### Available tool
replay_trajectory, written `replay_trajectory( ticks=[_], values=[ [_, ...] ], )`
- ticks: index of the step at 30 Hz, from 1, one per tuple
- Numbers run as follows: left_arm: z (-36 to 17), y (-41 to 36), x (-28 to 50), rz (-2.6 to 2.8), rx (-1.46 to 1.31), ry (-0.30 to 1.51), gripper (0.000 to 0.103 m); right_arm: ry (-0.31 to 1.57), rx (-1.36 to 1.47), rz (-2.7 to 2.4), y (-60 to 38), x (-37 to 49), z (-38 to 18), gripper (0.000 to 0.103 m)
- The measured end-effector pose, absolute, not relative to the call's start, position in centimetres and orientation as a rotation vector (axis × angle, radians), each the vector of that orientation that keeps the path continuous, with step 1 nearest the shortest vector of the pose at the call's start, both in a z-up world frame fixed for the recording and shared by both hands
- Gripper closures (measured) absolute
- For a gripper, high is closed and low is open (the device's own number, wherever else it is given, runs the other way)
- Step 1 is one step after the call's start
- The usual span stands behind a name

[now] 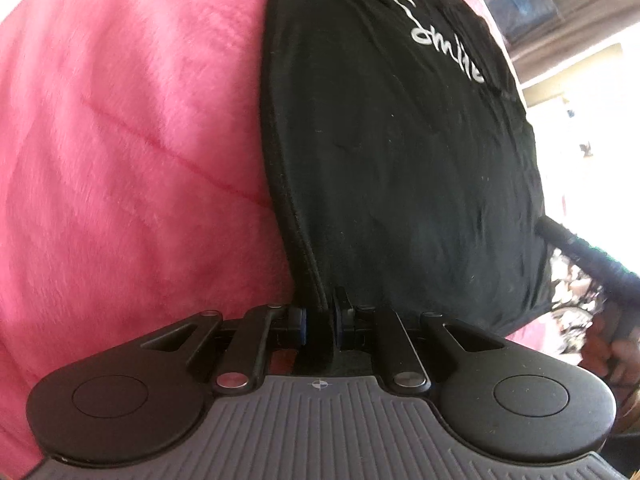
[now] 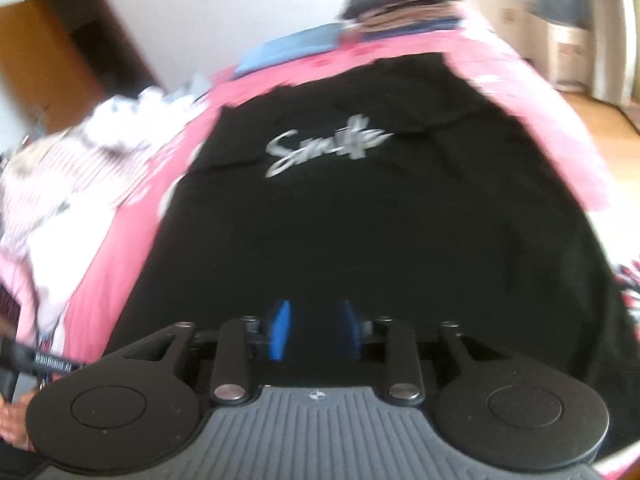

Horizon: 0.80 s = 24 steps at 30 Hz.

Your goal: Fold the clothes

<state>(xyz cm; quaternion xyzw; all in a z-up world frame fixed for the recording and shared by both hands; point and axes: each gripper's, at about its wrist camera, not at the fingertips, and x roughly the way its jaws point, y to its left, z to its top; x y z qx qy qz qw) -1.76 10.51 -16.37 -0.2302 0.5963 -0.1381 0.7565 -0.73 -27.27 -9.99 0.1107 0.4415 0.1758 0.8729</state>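
**Black shirt pinched at its near hem, spread over the pink blanket**

Your left gripper [image 1: 320, 320] is clamped on the hem of the black shirt [image 1: 400, 152], near the shirt's left edge. Your right gripper [image 2: 314, 334] has its blue pads [image 2: 282, 332] apart with black cloth between them; I cannot tell whether they bite. The shirt lies across the pink blanket [image 1: 120, 140], print toward the far edge. If only one side holds, a lift could skew the fold or drag the plush blanket along.

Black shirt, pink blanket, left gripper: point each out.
black shirt [image 1: 400, 160]: left wrist view, plain fabric below the white lettering.
pink blanket [image 1: 120, 140]: left wrist view, bare plush beside the shirt.
left gripper [image 1: 320, 320]: left wrist view, between its fingertips.
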Motion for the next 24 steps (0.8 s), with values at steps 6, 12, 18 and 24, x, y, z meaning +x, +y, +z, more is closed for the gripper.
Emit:
replay_trajectory(
  ticks=[6,12,18,24],
  values=[
    [-16.1,9.9,-2.1,-0.301,-0.434,1.283,0.094,0.926,0.376,0.236,-32.6,-0.7,-10.0,0.059],
    [-16.0,9.6,-2.2,-0.301,-0.403,1.278,0.096,0.961,0.433,0.132,-37.3,-0.4,-10.7,0.056],
    [-15.9,9.2,-2.1,-0.303,-0.386,1.277,0.097,0.995,0.485,0.027,-42.0,-0.2,-11.4,0.055],
    [-15.7,8.8,-2.0,-0.304,-0.359,1.275,0.097,1.023,0.51,-0.07,-45.0,-0.6,-12.3,0.055]
  ],
)
